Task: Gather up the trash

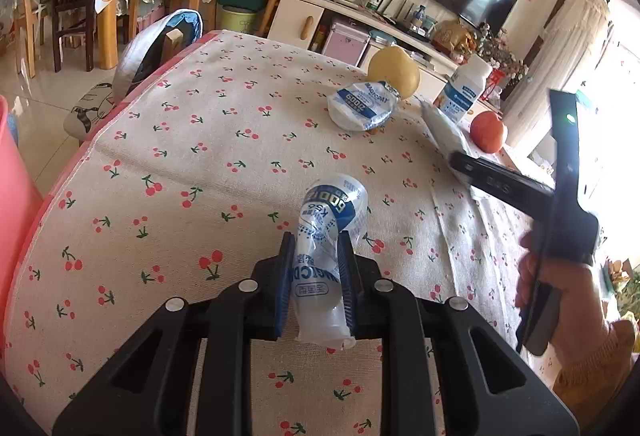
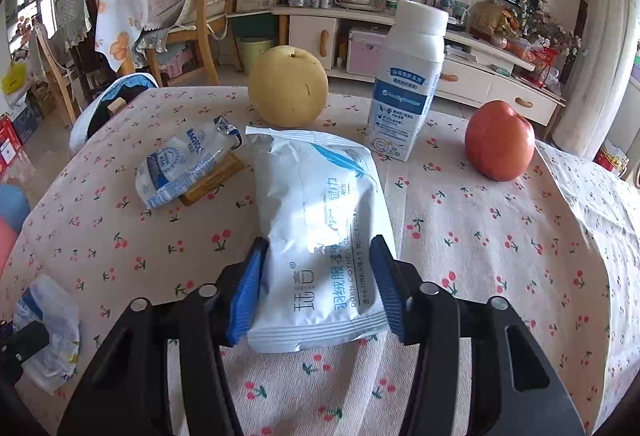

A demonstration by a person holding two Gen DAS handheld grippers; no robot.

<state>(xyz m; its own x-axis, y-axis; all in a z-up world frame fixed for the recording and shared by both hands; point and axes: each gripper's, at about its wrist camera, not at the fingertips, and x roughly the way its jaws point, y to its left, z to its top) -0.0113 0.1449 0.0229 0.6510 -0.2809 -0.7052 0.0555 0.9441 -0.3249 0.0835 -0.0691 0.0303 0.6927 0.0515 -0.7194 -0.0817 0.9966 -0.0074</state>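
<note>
left gripper clamps crumpled wrapper | right gripper pinches wipes pack | table: one bottle, pear, apple

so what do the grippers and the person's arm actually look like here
Both are alike: the left gripper and right gripper have black angular plastic linkage arms with triangular cut-outs and silver round pivot pins, ending in two fingers faced with ribbed blue pads. Seen from the side, the right one has a black bar-like body with a small green light. The hand holding it wears a mustard-yellow knitted sleeve.
</note>
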